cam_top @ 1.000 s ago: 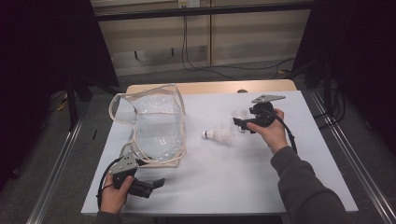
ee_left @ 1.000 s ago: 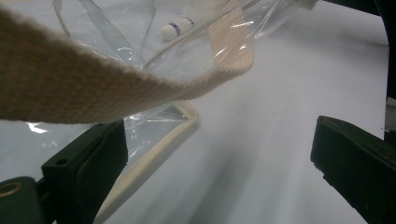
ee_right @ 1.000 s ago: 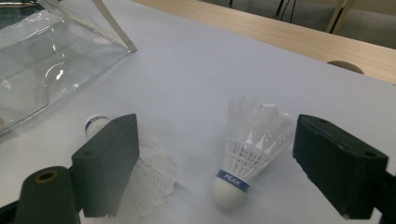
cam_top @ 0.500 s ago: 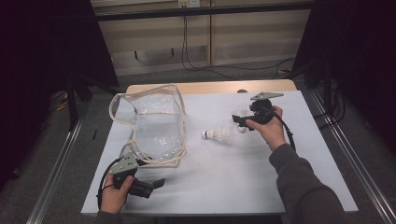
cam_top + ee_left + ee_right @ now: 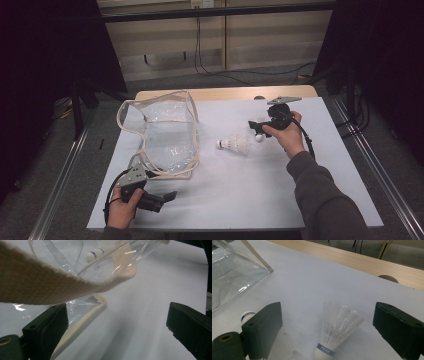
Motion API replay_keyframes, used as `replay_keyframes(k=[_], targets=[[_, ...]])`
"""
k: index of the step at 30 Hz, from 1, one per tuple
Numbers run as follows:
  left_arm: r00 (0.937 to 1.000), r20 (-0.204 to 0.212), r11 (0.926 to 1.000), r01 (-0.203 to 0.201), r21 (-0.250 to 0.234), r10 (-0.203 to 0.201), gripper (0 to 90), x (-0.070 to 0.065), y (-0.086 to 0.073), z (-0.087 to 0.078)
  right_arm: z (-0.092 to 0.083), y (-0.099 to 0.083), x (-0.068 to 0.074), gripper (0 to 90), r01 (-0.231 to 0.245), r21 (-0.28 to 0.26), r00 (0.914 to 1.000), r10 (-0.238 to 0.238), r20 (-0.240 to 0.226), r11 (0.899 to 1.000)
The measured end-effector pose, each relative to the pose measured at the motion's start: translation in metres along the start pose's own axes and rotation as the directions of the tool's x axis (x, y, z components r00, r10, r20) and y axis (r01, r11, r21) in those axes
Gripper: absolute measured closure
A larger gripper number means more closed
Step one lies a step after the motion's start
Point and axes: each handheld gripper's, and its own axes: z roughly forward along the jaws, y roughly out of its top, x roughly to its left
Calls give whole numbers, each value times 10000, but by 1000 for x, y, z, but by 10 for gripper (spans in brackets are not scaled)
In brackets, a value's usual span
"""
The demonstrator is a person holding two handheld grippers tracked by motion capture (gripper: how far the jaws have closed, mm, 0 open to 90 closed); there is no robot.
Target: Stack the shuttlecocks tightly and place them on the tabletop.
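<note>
So the right claw [image 5: 256, 126] is sitting near the far right part of the worktop [image 5: 310, 200], jaws wide apart and just been opening a bit more, nothing pinched. In the right gripper view a white shuttlecock [image 5: 337, 333] stands on its cork base between the two jaws, touching neither of them, blue band with "PEAK" on it. A second shuttlecock [image 5: 236, 145] lies on its side just beside the claw, toward the middle of the worktop, cork end pointing at the bag; in the right gripper view its cork peeks out behind the left-hand jaw.

The clear plastic bag [image 5: 165, 137] with cream webbing trim takes up the left half of the worktop, mouth toward the far edge. Left claw [image 5: 167, 197] is down by the near left corner, just off the bag's near edge, jaws spread wide and gripping nothing. In the left gripper view the cream strap [image 5: 50, 287] runs right across in front of the camera, above the jaws, and I can't tell if it touches them. Through the plastic there's the cork of one shuttlecock.
</note>
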Motion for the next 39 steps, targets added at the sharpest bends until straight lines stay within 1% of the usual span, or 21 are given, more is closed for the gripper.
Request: replay_keyframes(k=[6,10,20,27,29,33,39], targets=[[10000,-10,10000,34,-33,-34,39,0,0,0,4,-1,-5,88,-88,40,9999,88,54,10000],[10000,-32,10000,51,-21,-51,39,0,-1,1,7,-2,-7,88,-130,162,9999,129,103,9998],[10000,-37,10000,83,-15,-83,38,0,-1,0,13,-1,-10,88,-80,308,9997,73,225,9995],[10000,-49,10000,77,-4,-77,38,0,-1,0,16,2,-10,90,-39,295,9996,31,284,9996],[10000,-51,10000,78,-9,-78,39,0,-1,0,18,2,-10,92,-132,251,9997,127,204,9996],[10000,-41,10000,56,37,-56,38,0,-1,0,21,2,-9,95,-97,243,9998,92,176,9997],[10000,-40,10000,76,2,-76,38,0,-2,0,24,1,-12,107,-123,270,9996,116,259,9996]])
